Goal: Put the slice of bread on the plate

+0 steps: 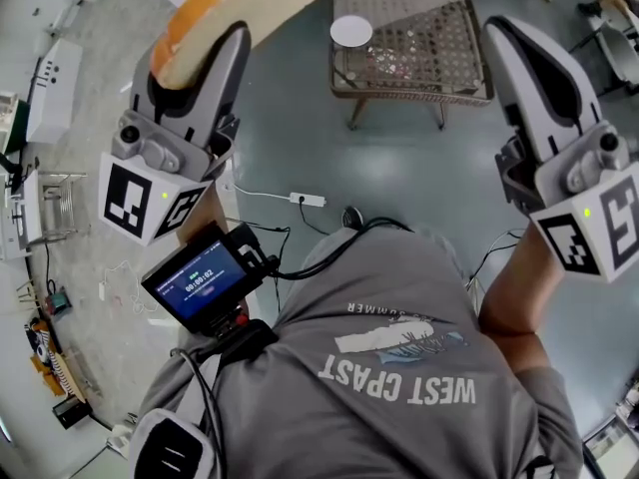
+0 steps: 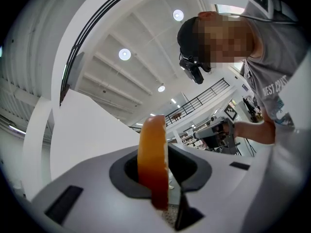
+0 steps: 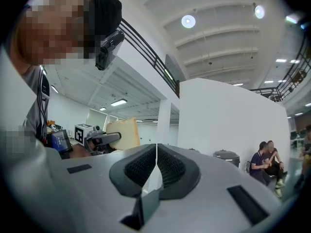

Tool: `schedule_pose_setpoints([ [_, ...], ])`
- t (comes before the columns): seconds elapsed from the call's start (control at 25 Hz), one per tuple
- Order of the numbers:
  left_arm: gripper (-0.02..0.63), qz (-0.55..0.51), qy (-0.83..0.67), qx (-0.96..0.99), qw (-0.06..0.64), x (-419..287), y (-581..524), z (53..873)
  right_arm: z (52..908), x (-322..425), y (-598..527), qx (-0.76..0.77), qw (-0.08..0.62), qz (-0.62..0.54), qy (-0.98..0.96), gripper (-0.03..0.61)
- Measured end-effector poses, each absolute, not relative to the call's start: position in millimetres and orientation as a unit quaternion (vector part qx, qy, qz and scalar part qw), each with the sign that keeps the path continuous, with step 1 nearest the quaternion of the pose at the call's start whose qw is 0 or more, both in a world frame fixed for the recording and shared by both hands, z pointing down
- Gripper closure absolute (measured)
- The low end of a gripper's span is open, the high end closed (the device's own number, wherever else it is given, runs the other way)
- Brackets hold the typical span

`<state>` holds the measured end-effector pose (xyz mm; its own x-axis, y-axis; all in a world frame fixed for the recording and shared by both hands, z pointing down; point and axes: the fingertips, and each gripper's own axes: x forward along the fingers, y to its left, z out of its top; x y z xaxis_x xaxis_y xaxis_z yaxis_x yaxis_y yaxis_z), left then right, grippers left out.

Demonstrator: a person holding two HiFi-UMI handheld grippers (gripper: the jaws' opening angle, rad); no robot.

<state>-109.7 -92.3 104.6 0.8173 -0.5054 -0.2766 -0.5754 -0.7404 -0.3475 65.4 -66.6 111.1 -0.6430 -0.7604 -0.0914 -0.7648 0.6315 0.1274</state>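
Bread slice (image 1: 262, 3), pale crumb with an orange-brown crust, is pinched between the jaws of the left gripper (image 1: 210, 63). It is raised in the air ahead of the person's chest, well apart from the plate. In the left gripper view the slice stands upright, crust edge towards the camera, with the dark pads pressed against its two faces. The round white plate (image 1: 350, 31) sits near a corner of a low glass-topped wicker table (image 1: 411, 92) on the grey floor, beyond the bread and to its right in the head view. The right gripper (image 1: 527, 58) is held up on the other side, its ribbed pads closed against each other with nothing between them. In the right gripper view the bread shows across the gap, sticking up from the left gripper. A small screen device (image 1: 200, 282) with cables sits at the person's chest, by a grey T-shirt (image 1: 399, 367), and a white power strip (image 1: 308, 200) lies on the floor.
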Motion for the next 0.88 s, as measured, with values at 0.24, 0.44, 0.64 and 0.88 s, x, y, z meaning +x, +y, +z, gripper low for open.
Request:
schedule_pose_setpoints([
  [0.24,0.515,0.089,0.285,-0.933,0.203,-108.7,-91.2,108.4,113.0,64.6,-61.6,-0.427,0.003,0.074,0.901,0.571],
  [0.44,0.515,0.086,0.289,-0.932,0.202,-107.9,-94.8,109.3,111.9,64.1,-67.0,-0.421,0.004,0.075,0.904,0.571],
  [0.64,0.514,0.077,0.301,-0.928,0.204,-110.1,-96.6,110.8,112.7,60.1,-78.0,-0.405,0.009,0.075,0.911,0.571],
  [0.88,0.514,0.066,0.322,-0.923,0.201,-116.4,-103.9,113.9,115.6,54.2,-94.2,-0.384,0.011,0.068,0.921,0.571],
])
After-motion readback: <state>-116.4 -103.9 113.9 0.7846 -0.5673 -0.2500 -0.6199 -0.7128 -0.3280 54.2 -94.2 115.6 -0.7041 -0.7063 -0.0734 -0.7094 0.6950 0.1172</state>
